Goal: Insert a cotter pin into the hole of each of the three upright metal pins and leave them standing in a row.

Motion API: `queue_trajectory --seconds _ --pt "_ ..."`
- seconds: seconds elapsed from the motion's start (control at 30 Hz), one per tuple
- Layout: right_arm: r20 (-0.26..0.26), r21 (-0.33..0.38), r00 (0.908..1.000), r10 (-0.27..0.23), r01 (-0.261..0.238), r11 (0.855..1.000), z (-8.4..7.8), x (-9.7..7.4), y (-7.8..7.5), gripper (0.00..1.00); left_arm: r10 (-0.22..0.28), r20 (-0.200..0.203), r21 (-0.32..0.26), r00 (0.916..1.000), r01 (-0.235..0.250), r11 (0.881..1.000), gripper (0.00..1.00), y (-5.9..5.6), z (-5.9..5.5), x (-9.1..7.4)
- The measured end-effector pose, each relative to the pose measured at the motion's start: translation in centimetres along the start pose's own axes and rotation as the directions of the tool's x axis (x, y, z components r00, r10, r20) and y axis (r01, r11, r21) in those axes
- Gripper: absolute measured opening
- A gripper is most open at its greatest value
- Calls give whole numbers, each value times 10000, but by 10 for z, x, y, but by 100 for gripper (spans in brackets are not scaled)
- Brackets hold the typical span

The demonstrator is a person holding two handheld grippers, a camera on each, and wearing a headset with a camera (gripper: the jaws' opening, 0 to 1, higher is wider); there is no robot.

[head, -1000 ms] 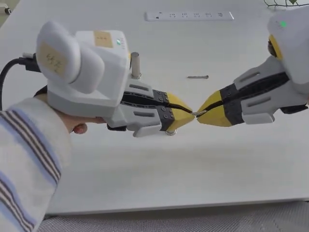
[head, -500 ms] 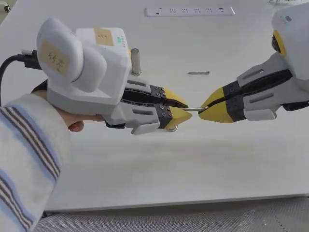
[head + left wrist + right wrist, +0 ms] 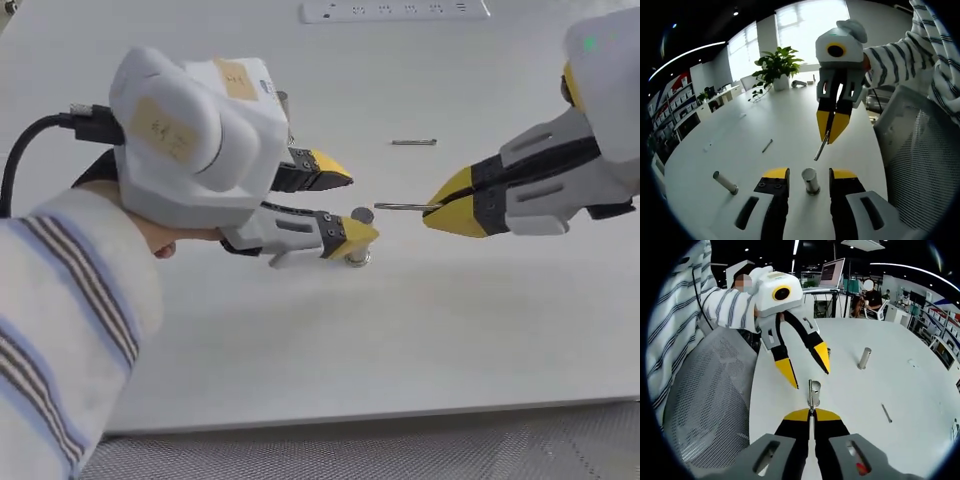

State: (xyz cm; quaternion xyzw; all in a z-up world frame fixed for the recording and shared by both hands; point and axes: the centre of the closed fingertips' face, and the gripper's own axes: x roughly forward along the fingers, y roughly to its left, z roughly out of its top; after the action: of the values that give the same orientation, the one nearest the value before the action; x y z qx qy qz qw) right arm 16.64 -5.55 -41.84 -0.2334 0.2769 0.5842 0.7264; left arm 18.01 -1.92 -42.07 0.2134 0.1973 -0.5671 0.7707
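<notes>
Nearest to us, a striped sleeve [image 3: 60,300] leads to the left gripper [image 3: 348,205], which hangs low over the white table [image 3: 400,330]. Its jaws stand wide apart and hold nothing. Between the two yellow tips an upright metal pin [image 3: 361,216] stands on its base. In the left gripper view we see this metal pin in the gap, with space on each side and neither tip touching it.

Just past it, the right gripper [image 3: 428,212] comes in from the other side, facing the left one. Its jaws are pressed together on one end of a cotter pin [image 3: 398,207]. The rest of the cotter pin sticks out level towards the top of the metal pin, and its free end sits just beside that top. We cannot tell whether the two touch.

Farther back, a loose cotter pin [image 3: 413,142] lies flat on the table, well apart from both grippers. In the right gripper view a second metal pin [image 3: 865,358] stands upright beyond the left gripper. At the far edge of the table lies a white power strip [image 3: 395,10].
</notes>
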Motion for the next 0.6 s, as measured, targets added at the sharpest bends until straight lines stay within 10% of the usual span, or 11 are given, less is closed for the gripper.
queue_trajectory --seconds 0.6 --pt "-597 -191 9982 -17 6 9998 -18 14 -9 0 -297 -294 -580 9991 280 9979 17 4 -12 12"
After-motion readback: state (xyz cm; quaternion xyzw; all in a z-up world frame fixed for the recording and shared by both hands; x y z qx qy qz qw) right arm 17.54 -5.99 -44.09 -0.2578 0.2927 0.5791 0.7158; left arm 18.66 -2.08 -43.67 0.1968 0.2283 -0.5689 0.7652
